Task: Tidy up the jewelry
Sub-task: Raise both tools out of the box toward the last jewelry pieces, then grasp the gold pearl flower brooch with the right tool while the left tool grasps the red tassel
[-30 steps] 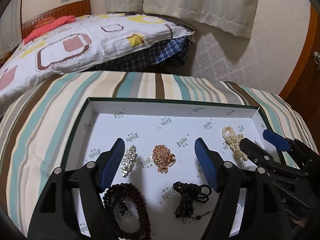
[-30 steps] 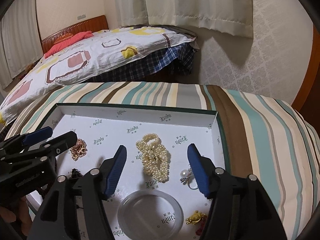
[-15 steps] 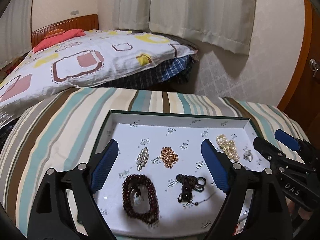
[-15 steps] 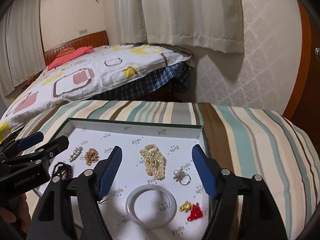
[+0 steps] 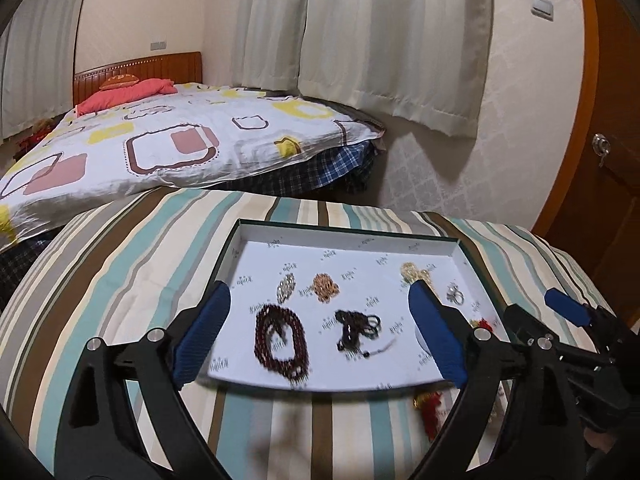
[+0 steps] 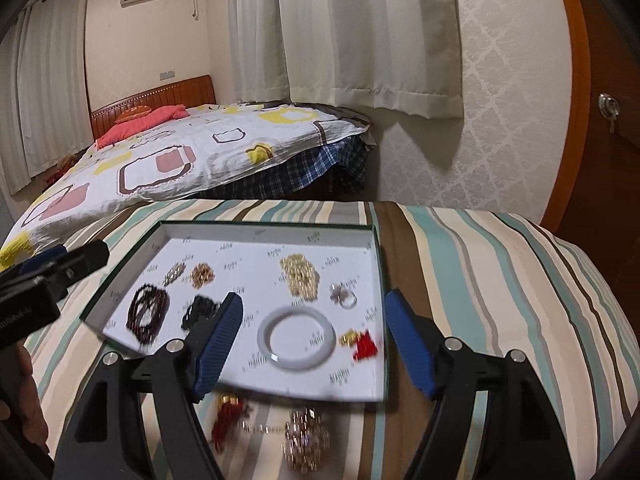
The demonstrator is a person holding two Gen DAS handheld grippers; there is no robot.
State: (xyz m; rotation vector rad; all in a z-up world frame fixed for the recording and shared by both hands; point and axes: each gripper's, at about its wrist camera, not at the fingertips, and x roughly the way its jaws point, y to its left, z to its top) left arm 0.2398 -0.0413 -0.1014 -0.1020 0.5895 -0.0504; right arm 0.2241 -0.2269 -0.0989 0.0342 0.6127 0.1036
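A white tray [image 5: 456, 242] with a green rim lies on the striped bedspread. It holds a dark red bead bracelet [image 5: 282, 344], a black bead string [image 5: 356, 328], a gold chain [image 6: 202, 274], a silver piece [image 6: 175, 274], a pearl necklace [image 6: 302, 276], a ring [image 6: 344, 296], a white bangle [image 6: 296, 338] and a gold-and-red charm [image 6: 360, 342]. In front of the tray lie a red tassel [image 6: 228, 416] and a gold bead cluster [image 6: 304, 436]. My left gripper [image 5: 318, 294] hovers over the tray's left half, jaws opening, nothing between them. My right gripper [image 6: 315, 298] hangs open and empty above the bangle.
The striped bedspread [image 6: 500, 280] falls away at the right. Behind it stands a bed with a patterned quilt [image 5: 180, 144], curtains [image 6: 360, 32] and a wooden door [image 5: 612, 160] at far right. A hand [image 6: 24, 384] shows at the lower left of the right wrist view.
Both grippers have drawn back and risen from the tray, so the jewelry looks smaller. The tray's front edge and the pieces lying before it came into view. The left jaws have widened.
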